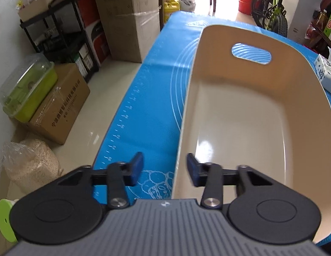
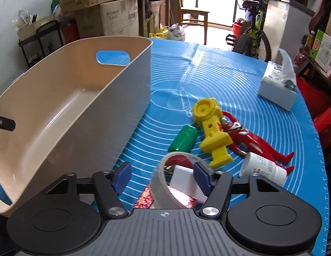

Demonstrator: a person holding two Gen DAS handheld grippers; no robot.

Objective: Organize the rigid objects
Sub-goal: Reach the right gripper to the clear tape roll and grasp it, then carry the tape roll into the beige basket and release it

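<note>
A beige plastic bin [image 1: 240,115] with a handle slot stands empty on the blue mat [image 1: 148,98]; it also shows in the right wrist view [image 2: 75,106]. My left gripper [image 1: 164,168] is open and empty, its jaws astride the bin's near left rim. My right gripper [image 2: 162,175] is open above a roll of clear tape [image 2: 165,183] and a white block [image 2: 184,179]. Beyond lie a green cylinder [image 2: 183,138], a yellow toy [image 2: 212,128], a red figure [image 2: 251,138] and a white bottle [image 2: 263,168].
A tissue pack [image 2: 276,89] lies at the mat's far right, also in the left wrist view [image 1: 325,72]. A shiny red wrapper [image 2: 182,198] lies under the tape. Cardboard boxes [image 1: 58,104], a black shelf [image 1: 58,32] and a bicycle [image 2: 251,32] stand around the table.
</note>
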